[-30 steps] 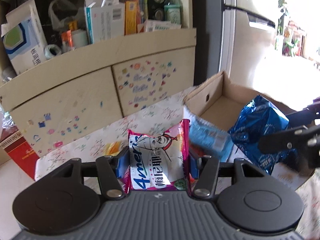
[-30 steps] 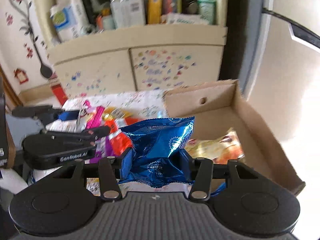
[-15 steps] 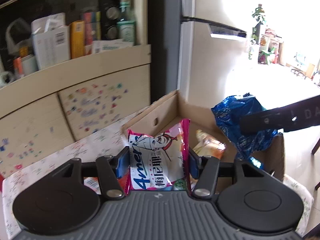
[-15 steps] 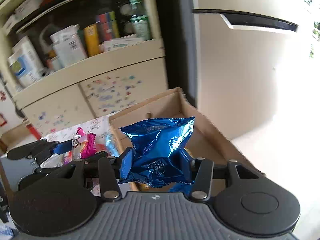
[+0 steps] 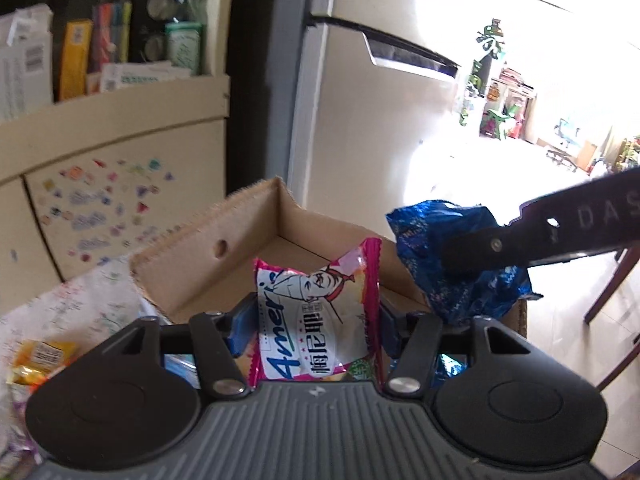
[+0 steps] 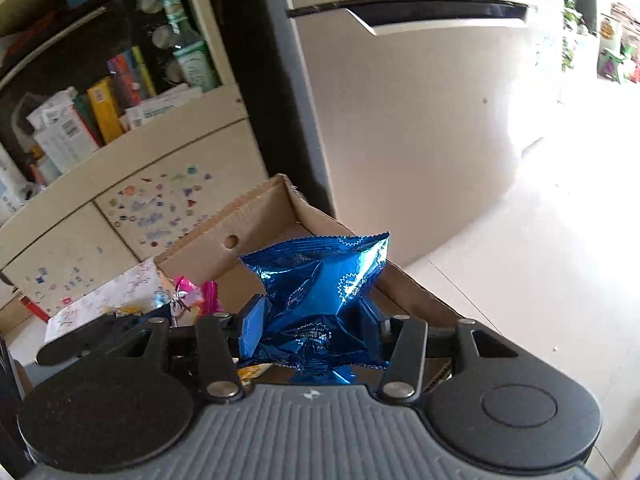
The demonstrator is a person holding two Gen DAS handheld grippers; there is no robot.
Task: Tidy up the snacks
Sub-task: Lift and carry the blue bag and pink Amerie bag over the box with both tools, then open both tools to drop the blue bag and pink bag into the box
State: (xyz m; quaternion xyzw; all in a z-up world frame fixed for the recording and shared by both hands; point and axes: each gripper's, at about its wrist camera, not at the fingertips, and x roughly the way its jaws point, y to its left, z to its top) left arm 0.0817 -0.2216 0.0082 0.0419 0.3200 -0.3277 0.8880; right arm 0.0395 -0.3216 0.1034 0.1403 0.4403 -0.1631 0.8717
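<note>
Left wrist view shows the biggest change: both your hands have swung away from the flowered tablecloth [image 5: 68, 312] and now hang over the open cardboard box [image 5: 208, 264], which fills the middle of the frame where the cupboard front did a second ago. That puts both snacks at the drop point, so I judge the release into the box is the step in hand.

Your left gripper [image 5: 316, 320] has just been widening its jaws; the pink-and-white snack packet [image 5: 316, 316] stands upright between them, and a thin gap shows at its right edge, so the grip looks let go. Your right gripper [image 6: 312, 320] is clamped on the crumpled blue foil packet [image 6: 320, 300], held above the box's near right side.

Around you, a pale refrigerator [image 6: 420, 120] stands behind the box, a sticker-dotted cupboard [image 5: 104, 208] with cluttered shelves to its left. More loose snacks, an orange packet [image 5: 36, 360] among them, wait on the cloth.
</note>
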